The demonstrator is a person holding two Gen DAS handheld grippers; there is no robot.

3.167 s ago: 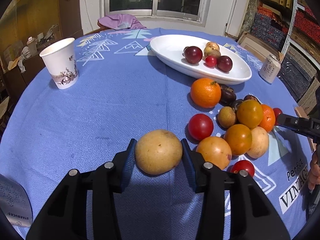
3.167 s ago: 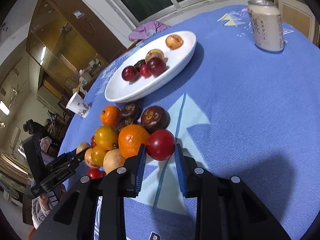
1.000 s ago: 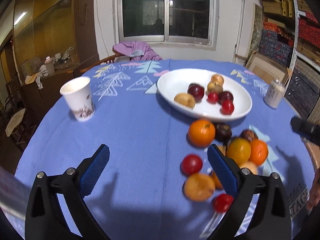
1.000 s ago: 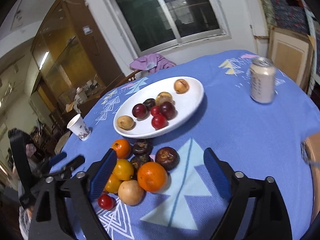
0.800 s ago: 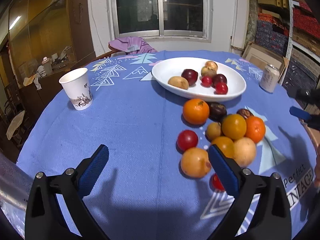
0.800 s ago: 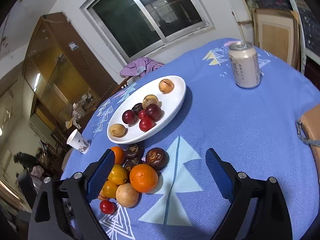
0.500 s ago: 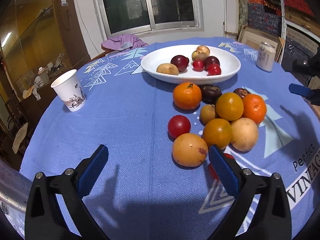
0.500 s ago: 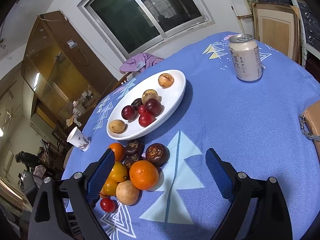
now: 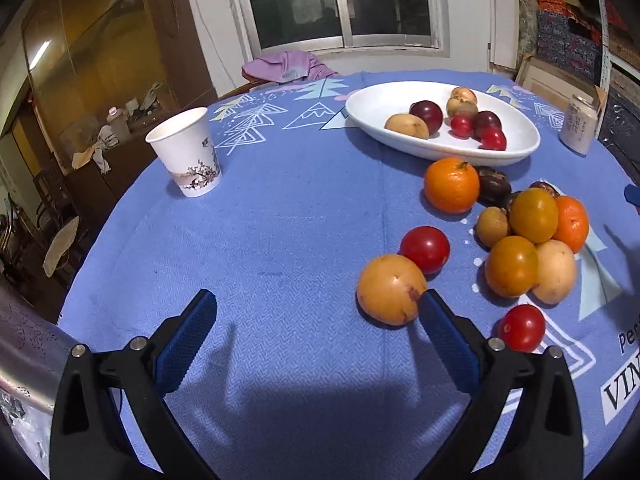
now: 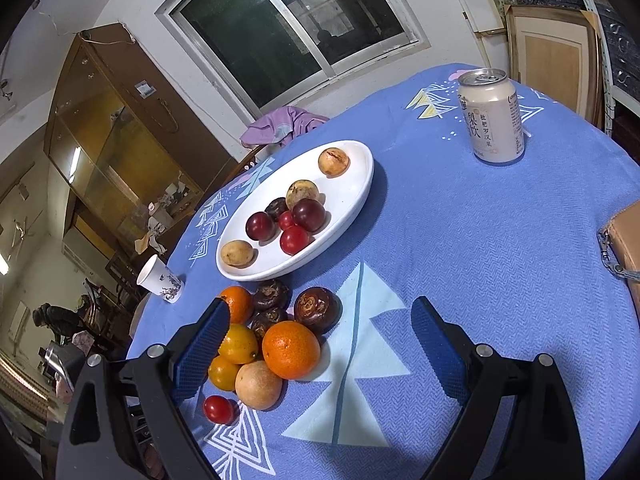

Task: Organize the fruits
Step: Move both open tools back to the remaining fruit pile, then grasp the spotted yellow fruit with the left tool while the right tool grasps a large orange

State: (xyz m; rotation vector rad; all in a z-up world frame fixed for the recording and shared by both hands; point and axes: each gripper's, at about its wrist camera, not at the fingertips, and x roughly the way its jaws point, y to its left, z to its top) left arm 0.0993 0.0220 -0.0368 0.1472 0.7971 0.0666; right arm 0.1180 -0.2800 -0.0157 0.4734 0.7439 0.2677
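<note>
Now the left hand-held gripper [image 9: 316, 322] is spread wide just above the blue table [image 9: 280, 220], and nothing is between its blue pads. The tip of its right pad [image 9: 440, 320] is just beside a yellow-orange round fruit [image 9: 391, 289]; I cannot tell if they touch. A red tomato [image 9: 425, 249] lies close behind this fruit, and a smaller red tomato [image 9: 521, 327] lies to the right of the pad. Further right is the pile of loose fruits: a big orange [image 9: 451, 185], a dark wrinkled fruit [image 9: 494, 187], a small brown one [image 9: 493, 226], two yellow-orange ones [image 9: 534, 215] and a pale yellow one [image 9: 556, 271]. The white oval plate [image 9: 384, 102] stands behind the pile and already holds a pale potato-like fruit [image 9: 407, 126], two dark plums, small red fruits and two brownish ones. A paper cup [image 9: 186, 152] stands well apart to the left, and a drink can [image 10: 492, 115] stands to the right of the plate. The right hand-held gripper [image 10: 320, 330] is also spread wide and holds nothing; in its view another orange [image 10: 291, 349] and a dark brown fruit [image 10: 317, 309] of the pile lie between its pads, not touched by them.
</note>
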